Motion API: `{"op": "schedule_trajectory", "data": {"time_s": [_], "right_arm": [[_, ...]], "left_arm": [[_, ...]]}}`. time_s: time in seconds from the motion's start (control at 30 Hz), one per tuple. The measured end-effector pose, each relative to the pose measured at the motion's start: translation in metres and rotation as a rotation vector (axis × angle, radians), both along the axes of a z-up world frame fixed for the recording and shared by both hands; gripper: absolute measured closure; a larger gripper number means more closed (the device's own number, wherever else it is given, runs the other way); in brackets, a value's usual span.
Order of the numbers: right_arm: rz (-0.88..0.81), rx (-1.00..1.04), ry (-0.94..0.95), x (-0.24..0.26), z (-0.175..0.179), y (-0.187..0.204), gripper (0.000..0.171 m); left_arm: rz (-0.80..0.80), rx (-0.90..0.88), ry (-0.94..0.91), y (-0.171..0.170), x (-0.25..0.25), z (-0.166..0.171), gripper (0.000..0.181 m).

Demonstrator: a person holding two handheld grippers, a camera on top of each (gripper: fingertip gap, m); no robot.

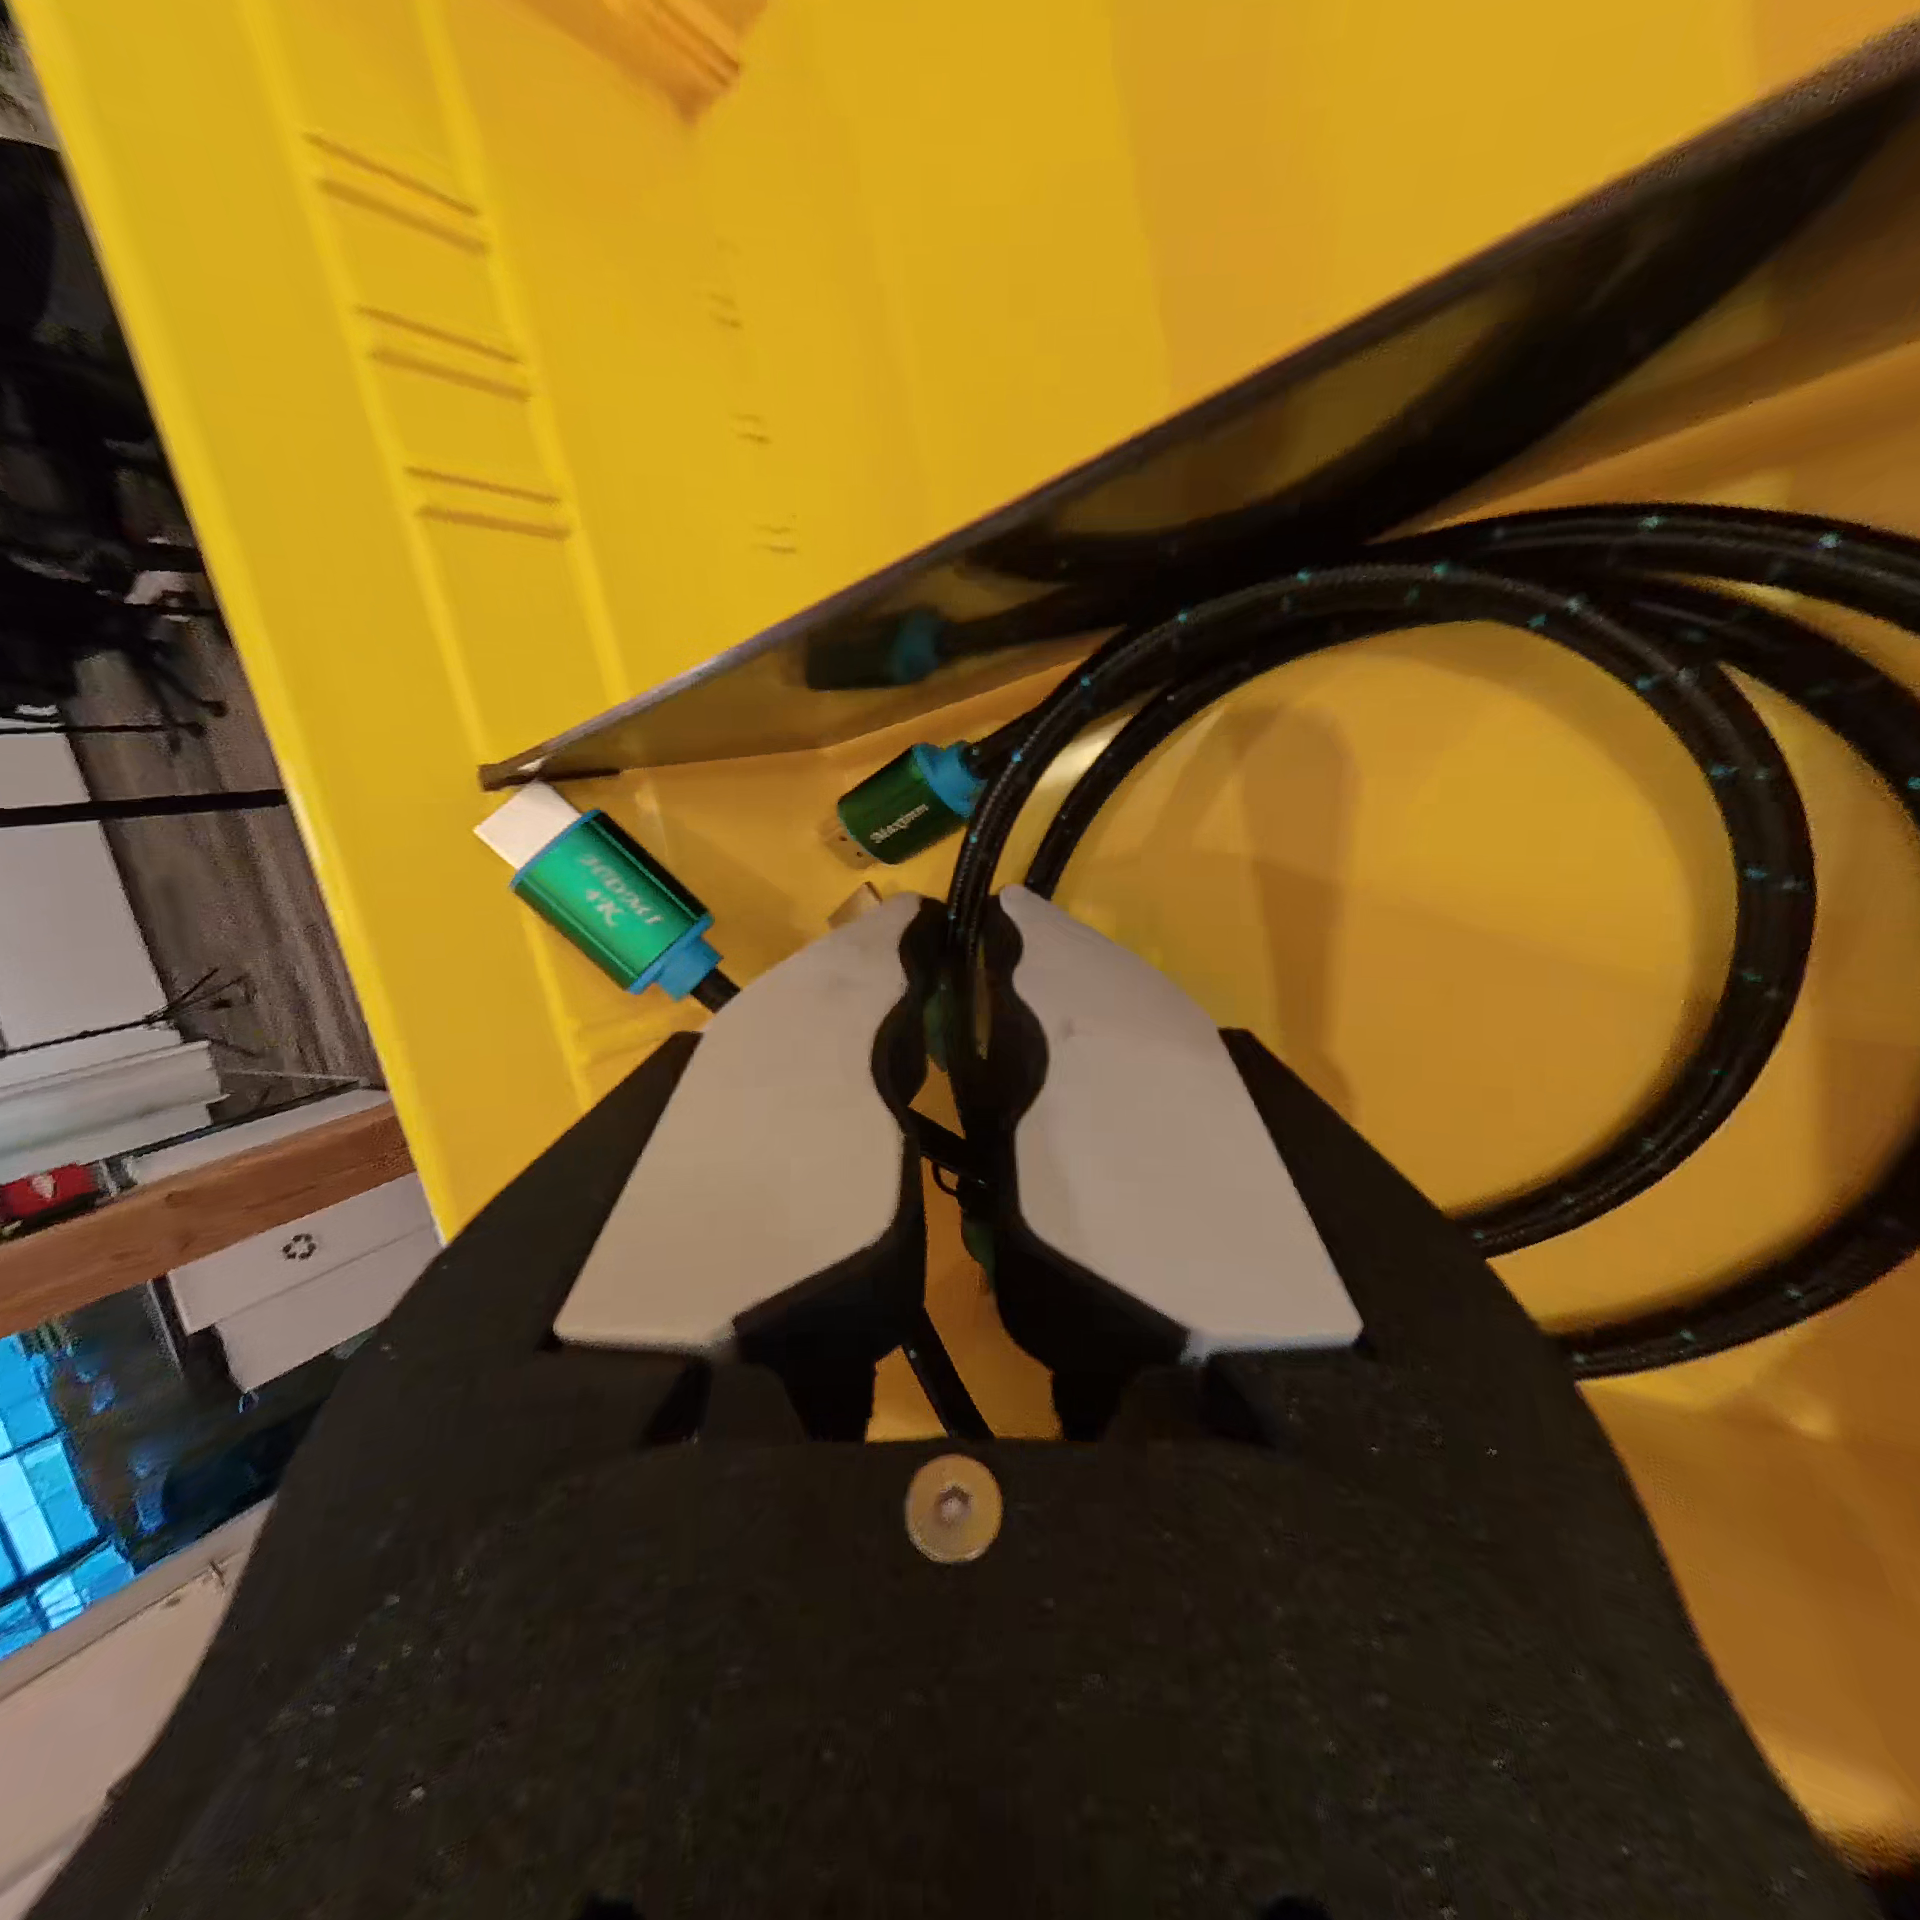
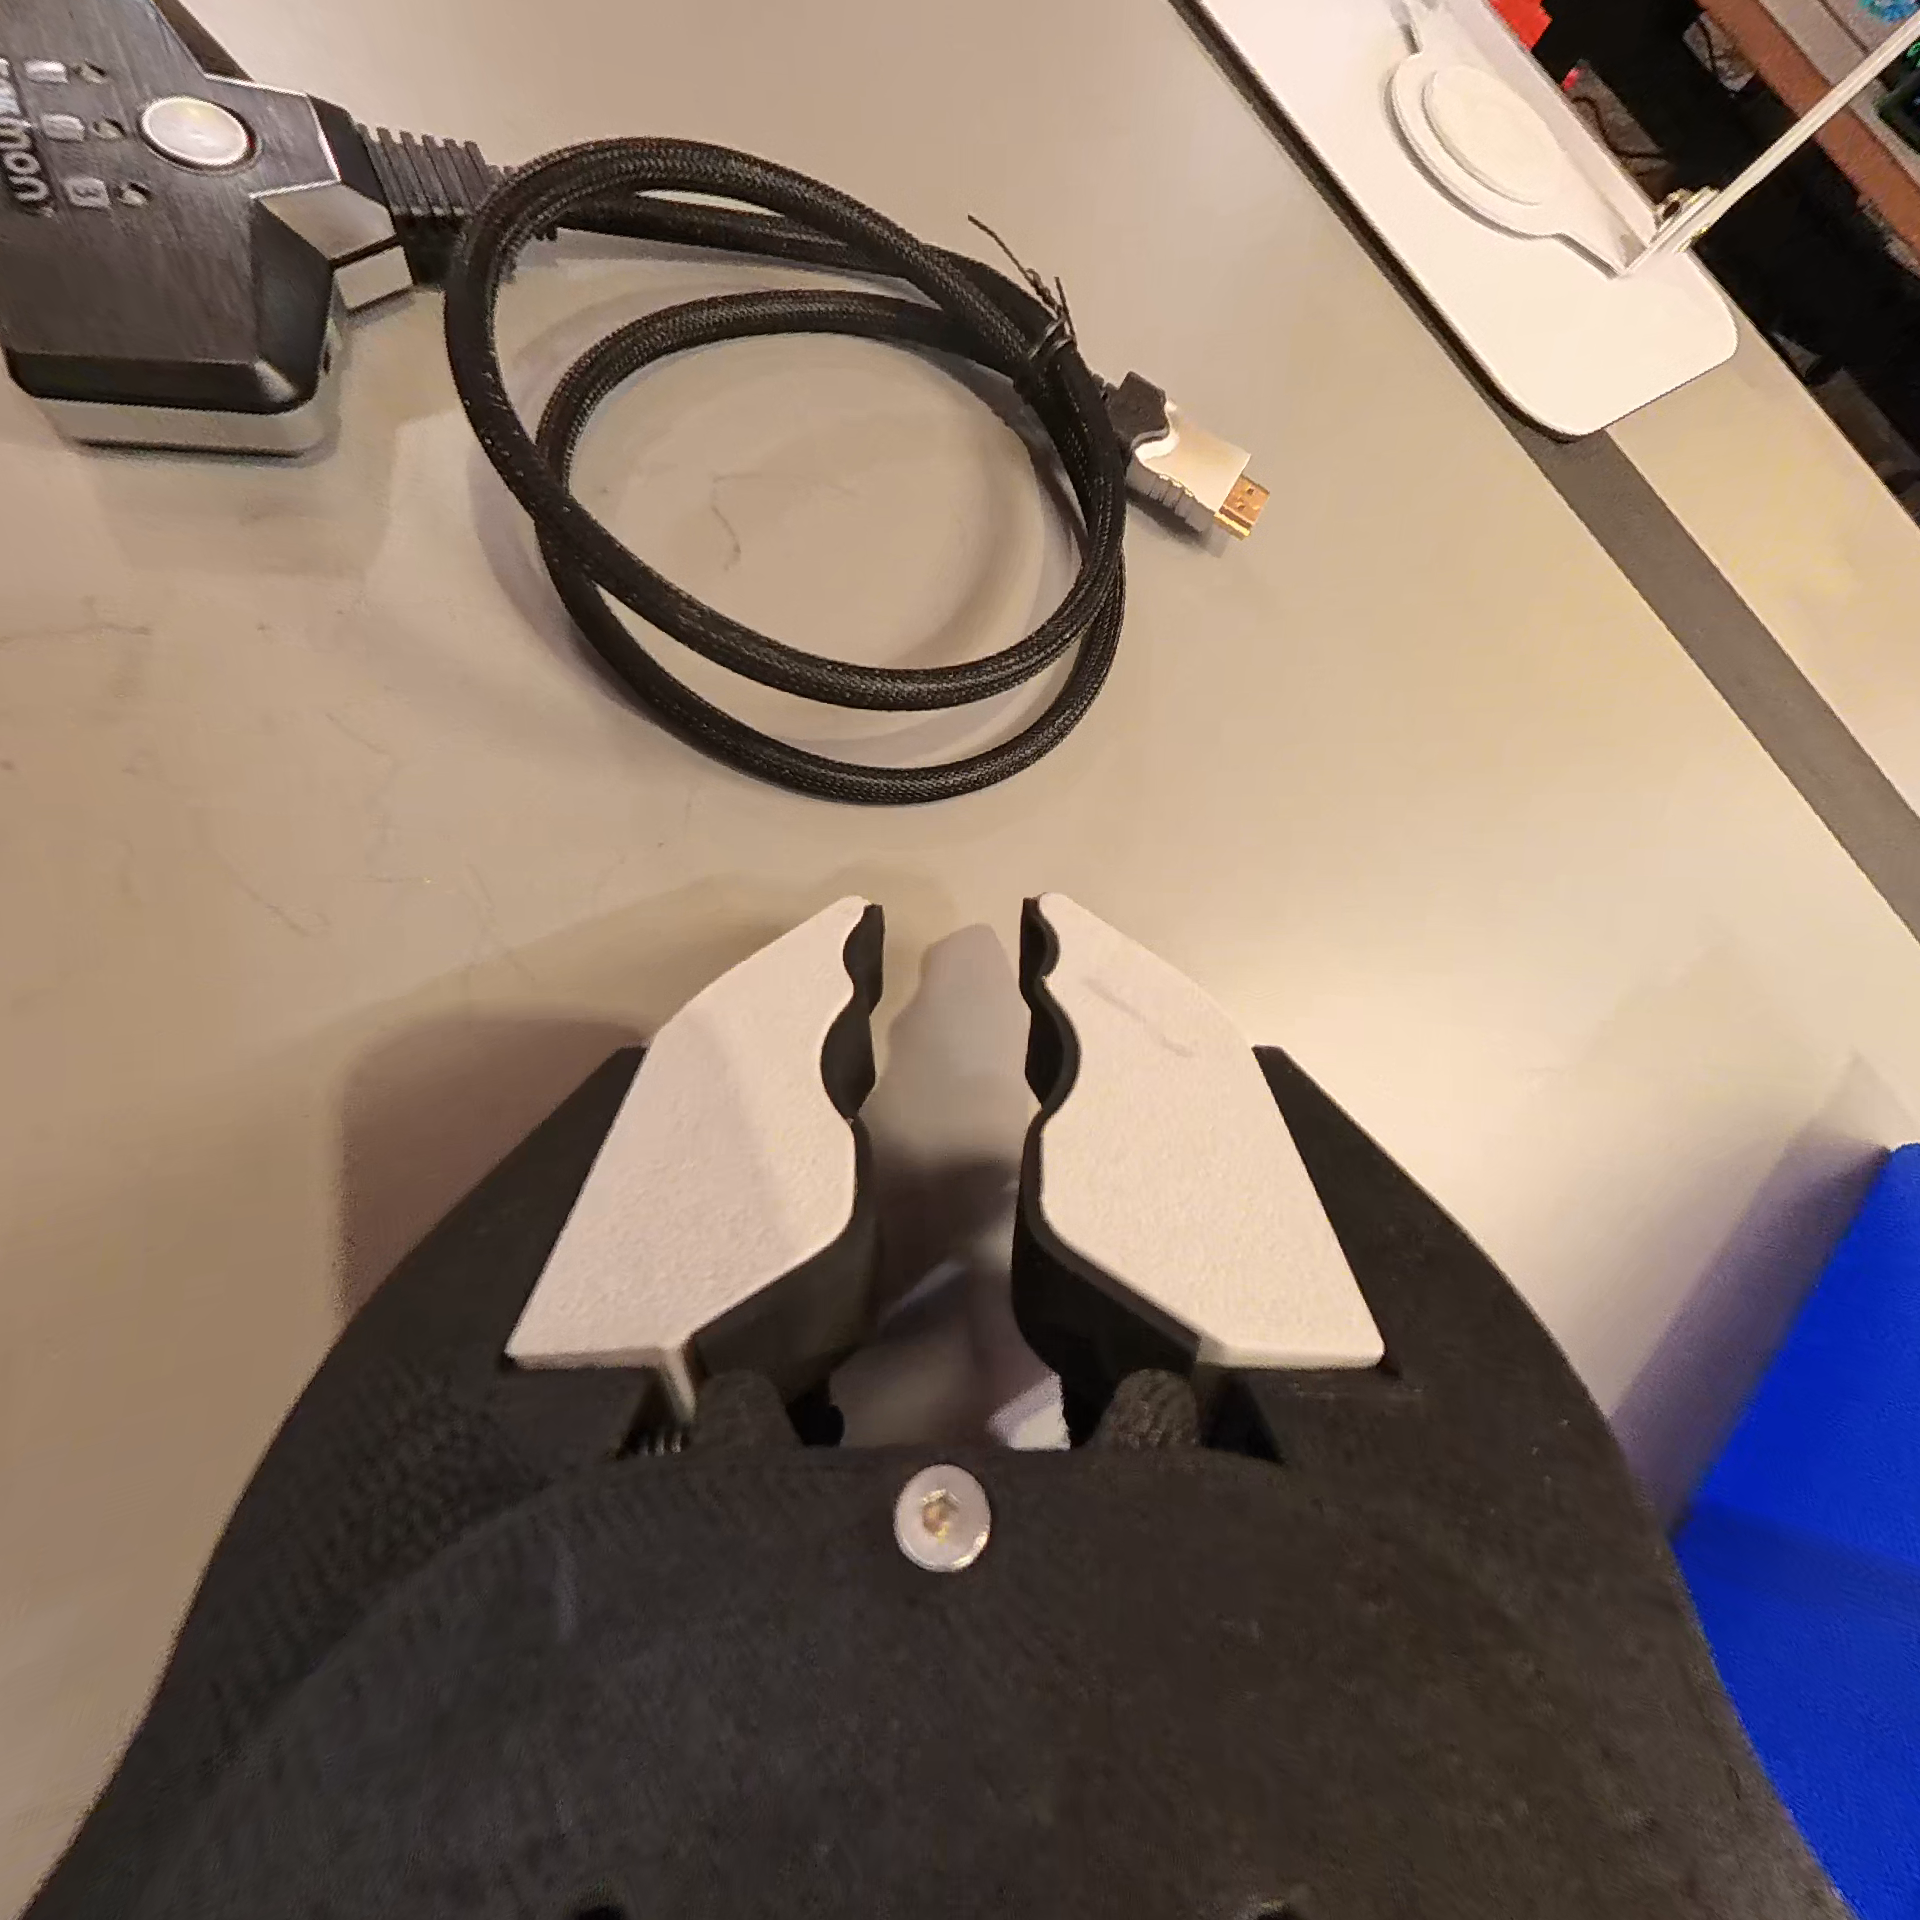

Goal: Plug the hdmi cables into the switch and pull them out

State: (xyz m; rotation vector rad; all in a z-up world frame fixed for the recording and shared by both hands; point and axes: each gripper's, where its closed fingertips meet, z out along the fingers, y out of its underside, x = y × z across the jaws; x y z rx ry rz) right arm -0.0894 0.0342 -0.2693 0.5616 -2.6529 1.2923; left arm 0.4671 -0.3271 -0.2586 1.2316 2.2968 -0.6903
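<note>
The left tongs [image 1: 961, 914] are reaching into a yellow bin [image 1: 935, 260], clenched on a black braided cable with teal flecks [image 1: 1766, 852] that is lying coiled on the bin floor. A green plug with a blue collar [image 1: 909, 805] is lying just beyond the fingertips, and a second green plug with a white cap [image 1: 608, 899] is resting toward the bin's left wall. A dark flat panel [image 1: 1351, 499] is leaning across the bin behind the coil, mirroring the plugs and cable.

The right tongs [image 2: 951, 920] are hovering over the grey table [image 2: 1351, 831], released, with a gap between the fingers and nothing between them. The black switch [image 2: 156, 229] is sitting at the table's far left corner, its own black braided cable [image 2: 727, 468] looping out across the table and ending in a silver plug with a gold tip [image 2: 1195, 468], which is lying free near the far right edge. A white tray [image 2: 1507, 208] is sitting at the far right edge, and a blue box [image 2: 1829, 1507] is standing at the near right.
</note>
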Motion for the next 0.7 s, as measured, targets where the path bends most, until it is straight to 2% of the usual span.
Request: {"op": "schedule_trajectory", "data": {"time_s": [0.1, 0.17, 0.33, 0.43, 0.57, 0.63, 0.7], "right_arm": [[-0.005, -0.005, -0.009, -0.001, 0.001, 0.0, 0.146], [-0.009, -0.007, -0.019, -0.002, 0.001, 0.0, 0.146], [-0.004, 0.0, -0.011, -0.001, 0.0, 0.0, 0.146], [0.003, 0.002, 0.008, 0.001, -0.001, 0.0, 0.146], [0.003, 0.002, 0.01, 0.001, -0.001, 0.0, 0.146], [0.002, 0.002, 0.007, 0.001, -0.001, 0.0, 0.146], [0.002, -0.001, 0.004, 0.001, 0.0, 0.0, 0.146]], "left_arm": [[0.01, -0.093, 0.025, 0.0, -0.001, 0.016, 0.174], [0.01, -0.192, 0.024, 0.002, 0.001, 0.039, 0.175], [-0.006, -0.51, 0.064, 0.016, -0.005, 0.141, 0.175], [-0.062, -0.647, 0.102, 0.034, -0.025, 0.199, 0.175], [-0.308, -0.699, 0.246, 0.066, -0.103, 0.243, 0.175], [-0.492, -0.671, 0.291, 0.087, -0.157, 0.243, 0.175], [-0.711, -0.603, 0.316, 0.111, -0.217, 0.228, 0.175]]}}
